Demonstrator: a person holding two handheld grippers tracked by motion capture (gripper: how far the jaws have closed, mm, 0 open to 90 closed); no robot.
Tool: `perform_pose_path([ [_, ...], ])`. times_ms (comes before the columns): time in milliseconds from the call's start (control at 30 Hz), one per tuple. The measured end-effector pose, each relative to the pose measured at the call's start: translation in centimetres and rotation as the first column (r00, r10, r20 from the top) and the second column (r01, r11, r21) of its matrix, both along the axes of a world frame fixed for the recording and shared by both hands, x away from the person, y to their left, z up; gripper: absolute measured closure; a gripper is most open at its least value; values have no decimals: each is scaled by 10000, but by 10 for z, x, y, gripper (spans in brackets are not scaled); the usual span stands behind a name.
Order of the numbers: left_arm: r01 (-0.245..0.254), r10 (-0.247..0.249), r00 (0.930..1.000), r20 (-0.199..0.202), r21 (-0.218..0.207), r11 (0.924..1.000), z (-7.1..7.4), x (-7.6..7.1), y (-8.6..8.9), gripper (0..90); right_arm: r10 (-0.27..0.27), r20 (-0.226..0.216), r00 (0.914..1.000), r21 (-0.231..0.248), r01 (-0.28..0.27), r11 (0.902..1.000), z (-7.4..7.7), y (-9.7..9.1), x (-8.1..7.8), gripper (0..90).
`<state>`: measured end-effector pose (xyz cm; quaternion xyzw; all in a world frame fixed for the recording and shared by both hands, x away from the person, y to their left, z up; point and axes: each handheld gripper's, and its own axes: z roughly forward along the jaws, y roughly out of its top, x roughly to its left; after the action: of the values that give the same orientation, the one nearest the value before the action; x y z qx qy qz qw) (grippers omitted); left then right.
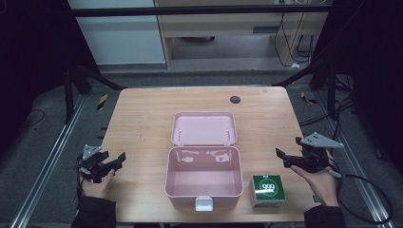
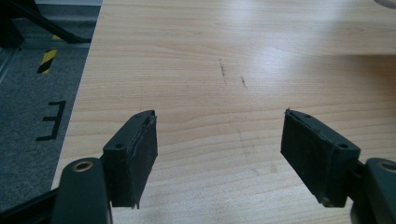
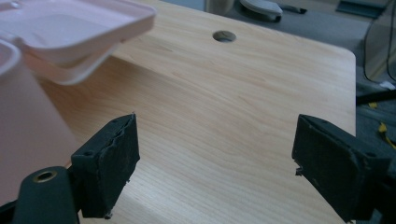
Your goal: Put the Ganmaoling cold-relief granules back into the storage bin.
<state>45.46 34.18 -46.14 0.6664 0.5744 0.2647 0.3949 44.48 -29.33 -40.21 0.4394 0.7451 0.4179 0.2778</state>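
High view shows the desk [image 1: 142,118] with the pink box [image 1: 203,183] open and empty at its middle; the green carton [image 1: 268,190] stands just right of it, not yet packed. Left tool [image 1: 119,158] and right tool [image 1: 281,156] hover apart, jaws spread, holding nothing

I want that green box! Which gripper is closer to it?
Right. The right gripper hovers just beside the green box, while the left gripper sits across the open pink case.
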Motion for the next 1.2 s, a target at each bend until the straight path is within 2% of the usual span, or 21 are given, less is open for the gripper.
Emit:
perform_pose_path([
  [33,0,0,10000,0,0,10000,0,0,0,263,0,0,10000,0,0,10000,0,0,0,151],
  [67,12,-12,10000,-13,58,10000,1,-1,0,263,177,76,9998,-134,-176,9998,12,0,-1,150],
  [100,12,-12,10000,-13,58,10000,1,-1,0,263,256,122,9996,-137,-255,9996,17,-1,-2,150],
  [267,95,-92,9999,-124,201,9998,0,0,-2,259,433,368,9984,223,-441,9988,38,-4,-5,147],
  [400,148,-144,9997,-184,241,9996,0,0,-3,248,756,303,9967,150,-761,9970,44,-1,-4,135],
  [500,153,-147,9997,-182,330,9993,0,1,-4,248,1303,77,9914,-200,-1301,9913,48,8,-1,118],
  [667,132,-126,9998,-180,329,9994,1,0,-3,248,1809,-69,9835,-519,-1811,9821,52,19,2,108],
  [700,169,-163,9997,-200,310,9994,0,1,-3,249,2183,-278,9755,-756,-2198,9726,54,25,3,93],
  [733,210,-204,9996,-200,317,9993,0,1,-3,248,2330,-366,9718,-853,-2353,9682,54,27,3,86],
  [833,288,-280,9993,-232,369,9989,0,1,-4,252,2859,-669,9559,-1362,-2926,9465,56,36,3,75],
  [867,288,-280,9993,-232,369,9989,0,1,-4,254,2859,-669,9559,-1362,-2926,9465,56,36,3,75],
  [900,320,-310,9992,-267,376,9988,-1,2,-5,255,3114,-761,9472,-1637,-3199,9332,58,40,3,67],
  [1000,380,-368,9989,-294,446,9983,-1,3,-6,264,3529,-923,9311,-1975,-3645,9100,60,46,2,59],
  [1100,407,-394,9988,-275,509,9979,-1,2,-6,272,3945,-1154,9116,-2385,-4110,8799,60,52,-1,56],
  [1133,425,-410,9988,-282,532,9977,-1,2,-6,272,3945,-1154,9116,-2385,-4110,8799,60,52,-1,56],
  [1167,432,-416,9987,-286,571,9974,-1,2,-6,273,4167,-1336,8992,-2575,-4375,8615,60,55,-1,55],
  [1200,432,-416,9987,-286,571,9974,-1,2,-6,273,4167,-1336,8992,-2575,-4375,8615,60,55,-1,55],
])
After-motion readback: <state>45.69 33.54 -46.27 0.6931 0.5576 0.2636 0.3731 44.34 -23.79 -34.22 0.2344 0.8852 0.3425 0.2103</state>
